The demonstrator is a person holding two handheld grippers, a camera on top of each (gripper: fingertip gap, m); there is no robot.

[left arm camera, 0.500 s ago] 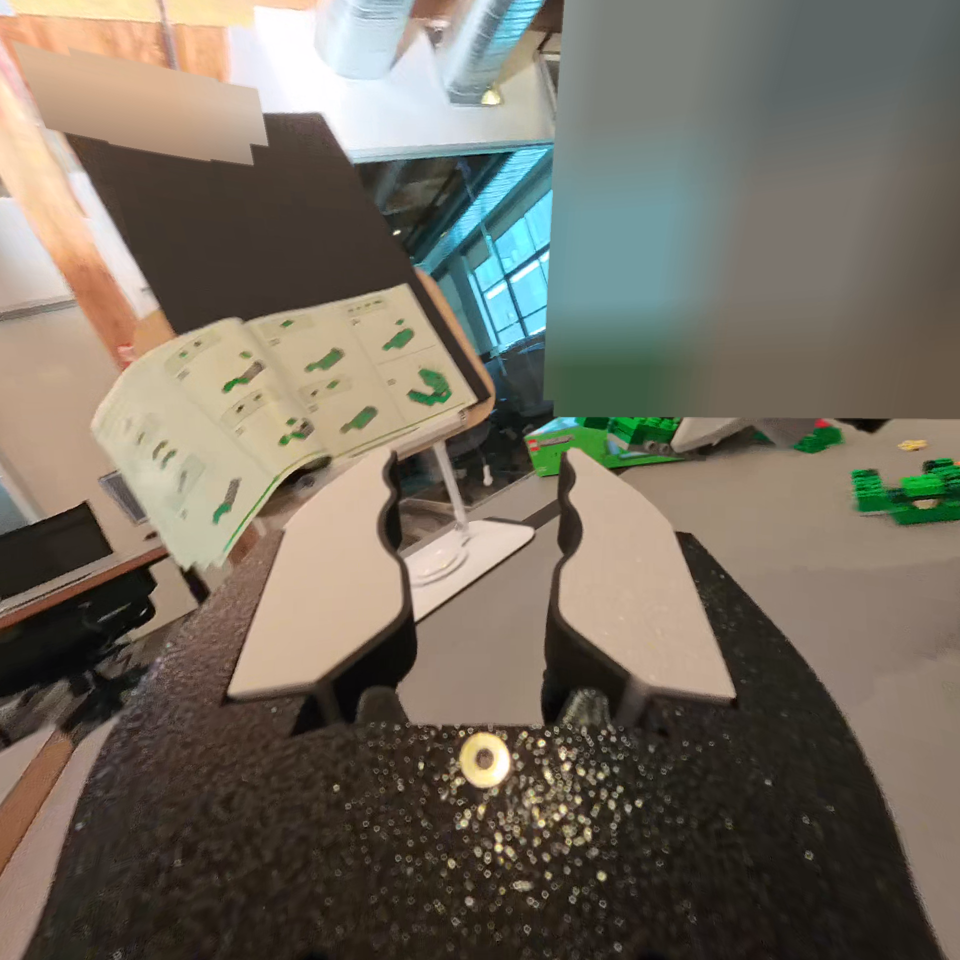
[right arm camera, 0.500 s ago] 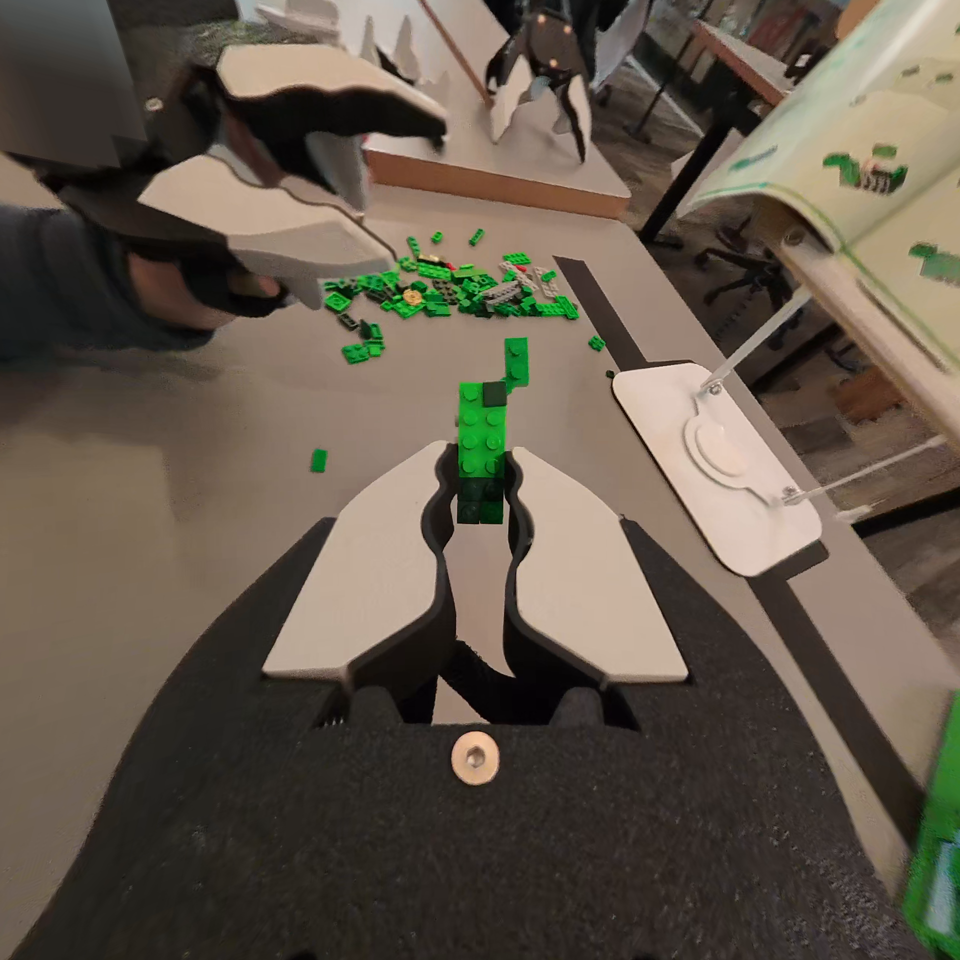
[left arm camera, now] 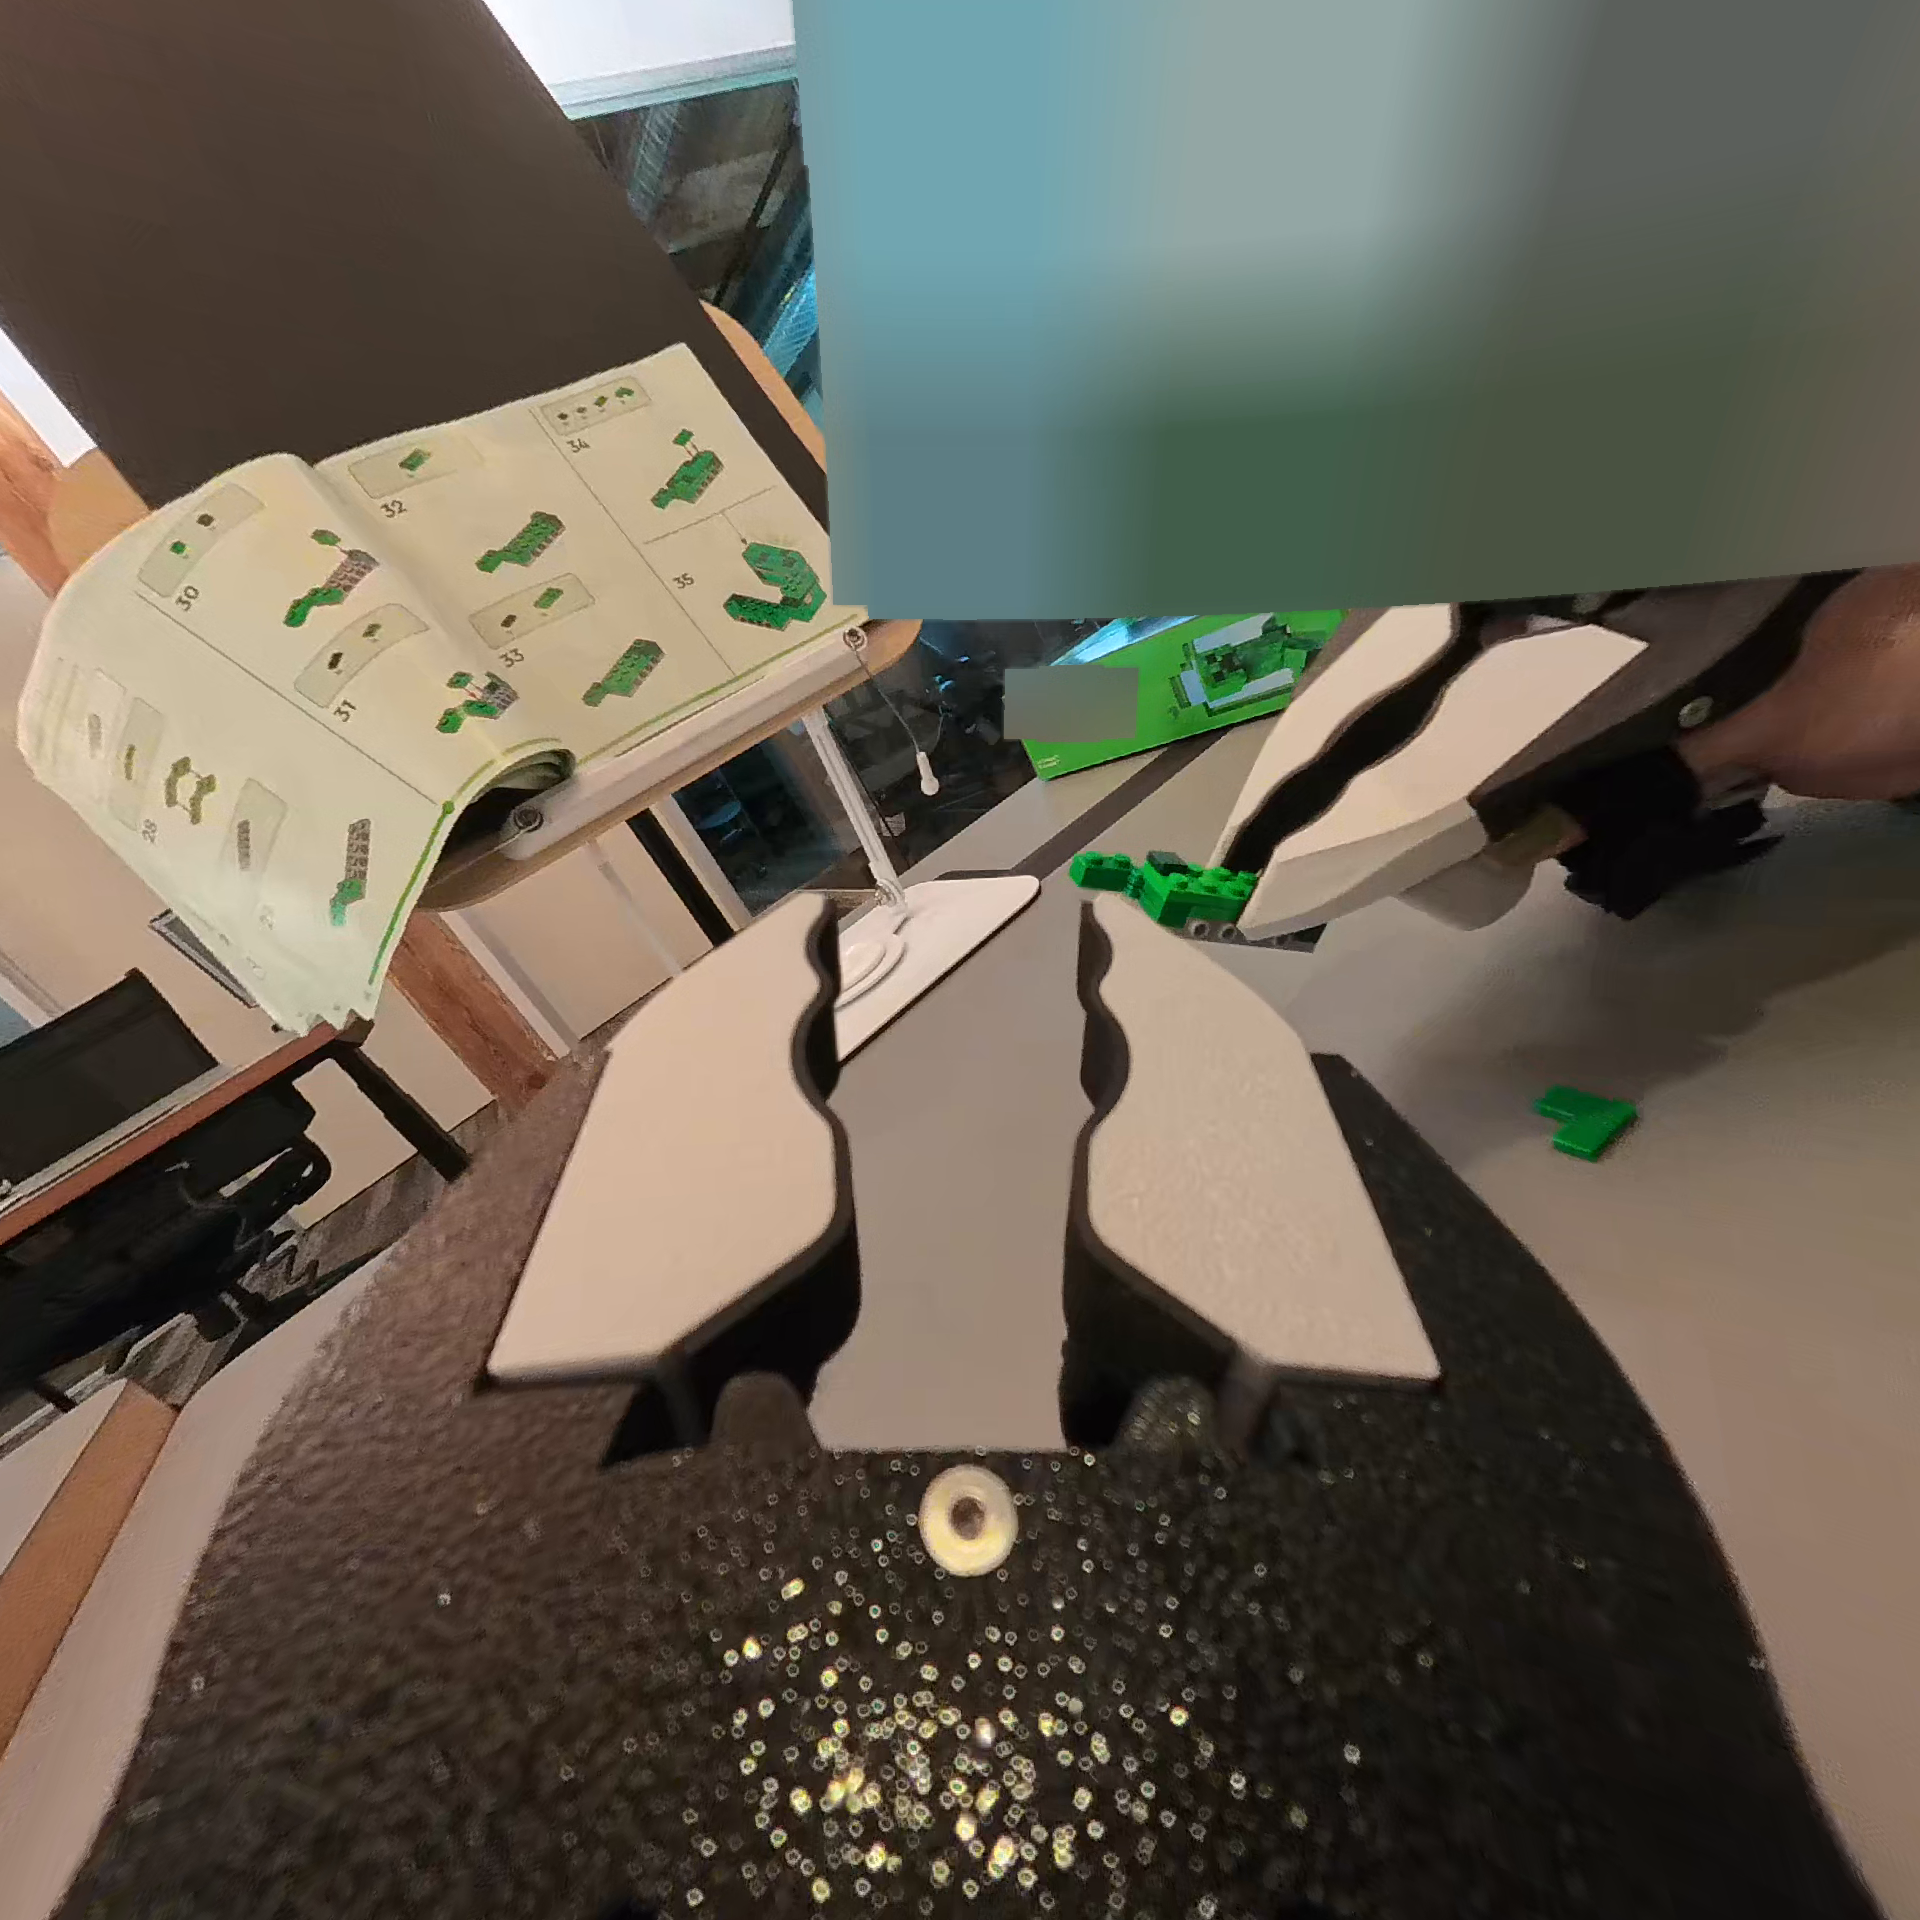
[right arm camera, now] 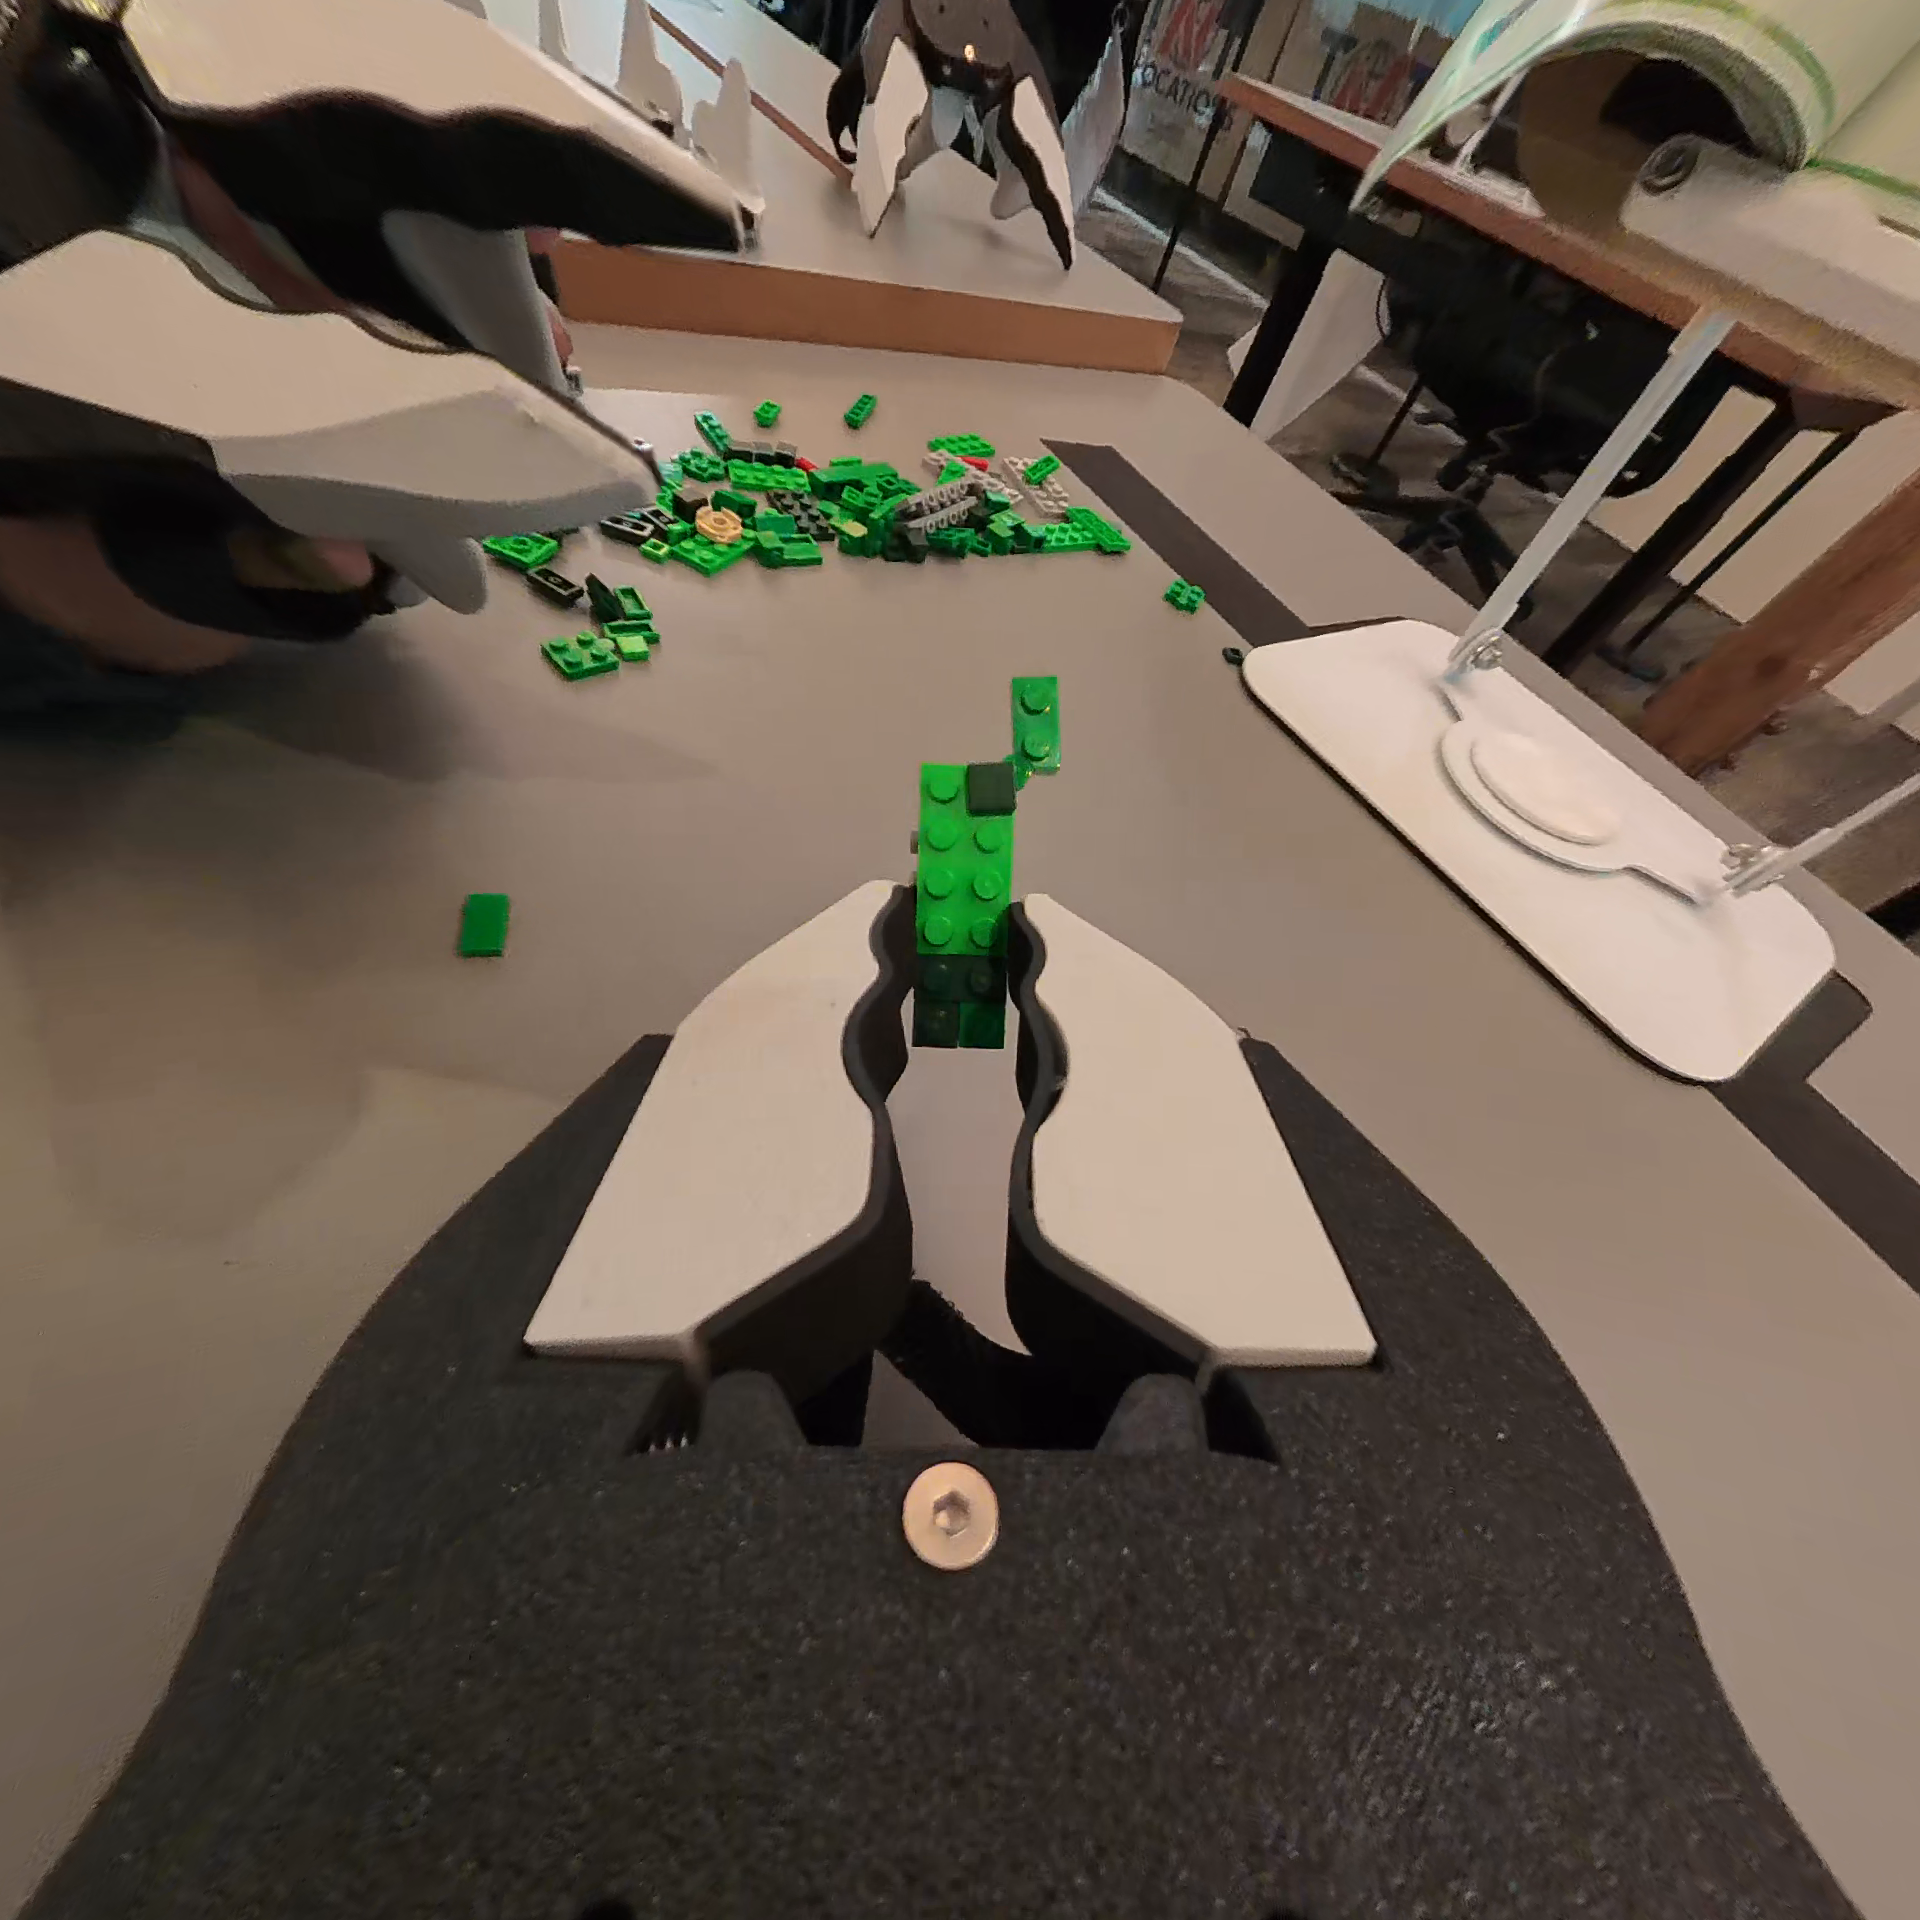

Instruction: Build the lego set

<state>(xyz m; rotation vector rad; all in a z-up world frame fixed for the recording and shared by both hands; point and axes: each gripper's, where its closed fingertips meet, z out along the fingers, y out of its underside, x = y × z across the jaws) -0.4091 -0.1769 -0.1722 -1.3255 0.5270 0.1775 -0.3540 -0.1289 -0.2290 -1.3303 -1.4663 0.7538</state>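
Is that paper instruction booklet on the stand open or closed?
Open. The paper instruction booklet lies spread on its white wire stand, two pages of building diagrams showing, the left pages curling downward.

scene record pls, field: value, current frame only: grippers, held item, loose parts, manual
left gripper: open, empty, above the table
right gripper: shut on green brick assembly
green brick assembly: sticks out forward past the fingertips; one dark tile on top
brick pile: mostly green, far side of grey table
single green plate: alone, left of the right gripper
instruction booklet: open on a stand
stand base: white, at the table's right edge
box: green, behind the right gripper
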